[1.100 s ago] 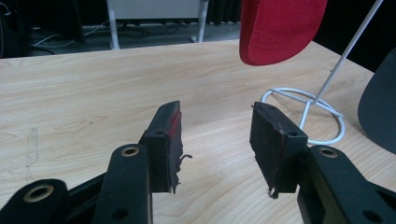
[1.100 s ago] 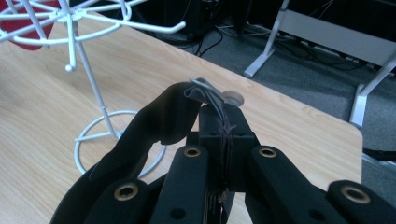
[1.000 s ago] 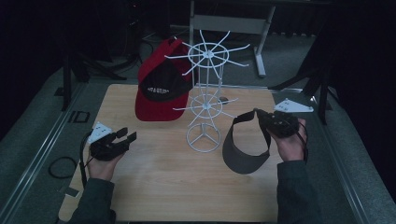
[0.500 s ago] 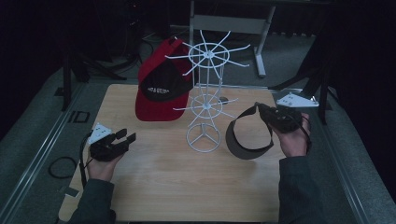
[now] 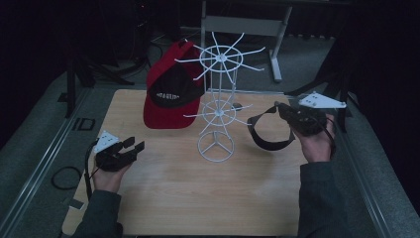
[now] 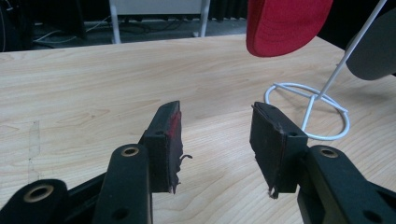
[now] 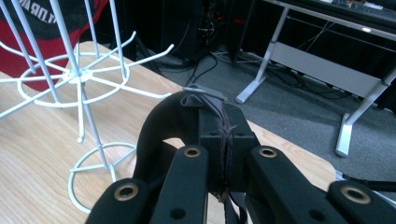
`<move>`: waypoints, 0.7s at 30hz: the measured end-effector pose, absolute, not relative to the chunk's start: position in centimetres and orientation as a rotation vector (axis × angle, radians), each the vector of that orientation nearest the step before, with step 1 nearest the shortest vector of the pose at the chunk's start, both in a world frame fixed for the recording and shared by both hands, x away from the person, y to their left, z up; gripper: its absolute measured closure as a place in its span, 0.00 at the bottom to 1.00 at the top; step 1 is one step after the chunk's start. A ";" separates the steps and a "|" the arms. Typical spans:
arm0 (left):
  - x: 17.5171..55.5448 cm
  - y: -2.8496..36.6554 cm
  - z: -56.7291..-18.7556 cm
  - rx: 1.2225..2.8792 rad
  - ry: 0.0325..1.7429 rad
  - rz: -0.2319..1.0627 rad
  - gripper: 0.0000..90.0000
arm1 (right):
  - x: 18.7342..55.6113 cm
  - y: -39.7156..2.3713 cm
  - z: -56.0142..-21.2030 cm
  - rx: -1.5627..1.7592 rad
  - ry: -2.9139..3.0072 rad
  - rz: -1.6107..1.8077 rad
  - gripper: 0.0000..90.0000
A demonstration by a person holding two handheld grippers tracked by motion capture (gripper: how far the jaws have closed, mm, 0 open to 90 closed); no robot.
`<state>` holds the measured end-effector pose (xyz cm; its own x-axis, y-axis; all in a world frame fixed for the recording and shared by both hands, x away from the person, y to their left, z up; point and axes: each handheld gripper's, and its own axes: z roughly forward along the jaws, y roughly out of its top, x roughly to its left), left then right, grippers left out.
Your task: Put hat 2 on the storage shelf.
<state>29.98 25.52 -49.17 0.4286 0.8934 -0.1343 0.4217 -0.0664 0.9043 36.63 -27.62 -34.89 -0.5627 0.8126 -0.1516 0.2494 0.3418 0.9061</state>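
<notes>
A white wire rack stands mid-table, with a red and black cap hung on its left side. My right gripper is shut on the band of a black visor and holds it in the air just right of the rack. In the right gripper view the jaws pinch the black fabric, with the rack to the left. My left gripper rests at the table's left, open with nothing between its jaws. Beyond them are the rack's base ring and the red brim.
The wooden table has free surface in front of the rack and between the two hands. A grey metal frame stands on the floor beyond the far edge. Cables lie on the floor at the left.
My right hand has lifted the black visor up and away from the tabletop, and the visor has swung more level beside the rack. The left gripper has stayed where it was.
</notes>
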 end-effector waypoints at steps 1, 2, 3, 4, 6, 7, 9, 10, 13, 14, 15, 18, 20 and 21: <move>30.0 25.5 -49.2 1.673 1.160 0.585 0.60 | 36.6 -27.7 -34.8 0.924 2.000 1.205 0.98; 30.0 25.5 -49.2 1.672 1.161 0.584 0.60 | 36.5 -27.8 -34.6 0.926 1.998 1.210 0.98; 30.0 25.5 -49.2 1.673 1.161 0.584 0.60 | 36.5 -27.8 -34.5 0.920 1.997 1.211 0.98; 30.0 25.5 -49.2 1.674 1.159 0.583 0.60 | 36.5 -27.9 -34.4 0.915 1.996 1.209 0.98; 30.0 25.4 -49.3 1.678 1.159 0.581 0.60 | 36.4 -27.9 -34.1 0.908 1.995 1.214 0.98; 30.0 25.4 -49.3 1.679 1.160 0.581 0.60 | 36.3 -27.9 -34.0 0.908 1.994 1.219 0.98; 30.0 25.4 -49.2 1.679 1.160 0.582 0.60 | 36.2 -27.9 -33.7 0.897 1.993 1.225 0.98; 30.0 25.4 -49.2 1.678 1.158 0.582 0.60 | 36.1 -27.9 -33.6 0.893 1.992 1.227 0.98; 30.0 25.4 -49.2 1.676 1.160 0.583 0.60 | 36.0 -27.8 -33.1 0.875 1.987 1.231 0.98; 30.0 25.5 -49.2 1.676 1.160 0.584 0.60 | 36.0 -27.8 -32.9 0.876 1.985 1.233 0.98; 30.0 25.5 -49.2 1.676 1.160 0.583 0.60 | 36.0 -27.8 -32.7 0.870 1.982 1.234 0.98; 30.0 25.5 -49.2 1.674 1.161 0.584 0.60 | 36.2 -27.8 -32.2 0.860 1.976 1.236 0.98; 30.0 25.5 -49.2 1.675 1.161 0.584 0.60 | 36.3 -27.8 -31.9 0.855 1.973 1.230 0.98; 30.0 25.5 -49.2 1.675 1.160 0.584 0.60 | 36.4 -27.7 -31.7 0.854 1.973 1.231 0.98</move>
<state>29.99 25.48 -49.21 0.4285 0.8932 -0.1359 0.4230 -0.0654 0.9038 36.38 -27.75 -31.73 -0.5750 0.7970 -0.1848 0.1841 0.3461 0.9200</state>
